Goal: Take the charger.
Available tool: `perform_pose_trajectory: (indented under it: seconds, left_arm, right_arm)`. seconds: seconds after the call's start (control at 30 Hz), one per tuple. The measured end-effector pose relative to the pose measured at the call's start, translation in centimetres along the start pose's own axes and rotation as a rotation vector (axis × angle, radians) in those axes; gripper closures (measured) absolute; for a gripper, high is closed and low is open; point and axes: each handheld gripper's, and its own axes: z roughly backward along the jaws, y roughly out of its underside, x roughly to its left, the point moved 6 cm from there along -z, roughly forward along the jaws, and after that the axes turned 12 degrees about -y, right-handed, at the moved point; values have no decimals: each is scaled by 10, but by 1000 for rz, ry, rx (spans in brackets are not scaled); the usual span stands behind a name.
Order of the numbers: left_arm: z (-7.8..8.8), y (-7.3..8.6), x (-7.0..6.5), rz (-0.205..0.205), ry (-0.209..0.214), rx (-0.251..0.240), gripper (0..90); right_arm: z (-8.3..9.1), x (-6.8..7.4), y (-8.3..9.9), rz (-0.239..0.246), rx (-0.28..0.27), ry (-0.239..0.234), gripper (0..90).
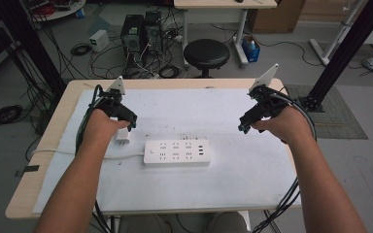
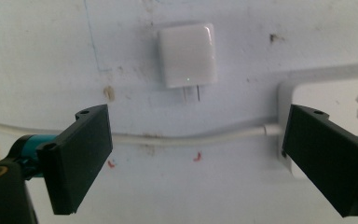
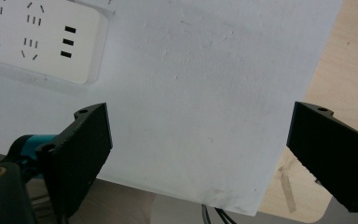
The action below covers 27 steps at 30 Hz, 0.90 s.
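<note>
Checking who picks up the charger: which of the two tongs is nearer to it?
The left tongs, open just above the charger; the right tongs hang across the table, past the power strip.

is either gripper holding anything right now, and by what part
Nothing is held. The left gripper hangs open above the small white square plug adapter; the right gripper is open over bare white mat.

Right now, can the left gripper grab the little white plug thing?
Probably yes. The left gripper hangs open over the white charger, which lies free on the mat, apart from the power strip, with nothing covering it.
</note>
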Motion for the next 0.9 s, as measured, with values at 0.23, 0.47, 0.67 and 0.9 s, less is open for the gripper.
perform_pose_trajectory:
  seconds: [0.23,0.47,0.67,0.9]
  left_arm:
    - [-30,-6,-6,42,-34,15,102]
    - [-58,-7,-11,56,-28,53,102]
    - [-79,-12,-12,95,-38,31,102]
    - [-90,-14,-18,93,-27,32,125]
  right_arm:
    - [-2,4,0,25,-11,-2,60]
    - [-7,5,4,38,-4,-7,60]
    - [-9,7,5,57,-6,-2,60]
    - [-12,10,5,74,1,-2,60]
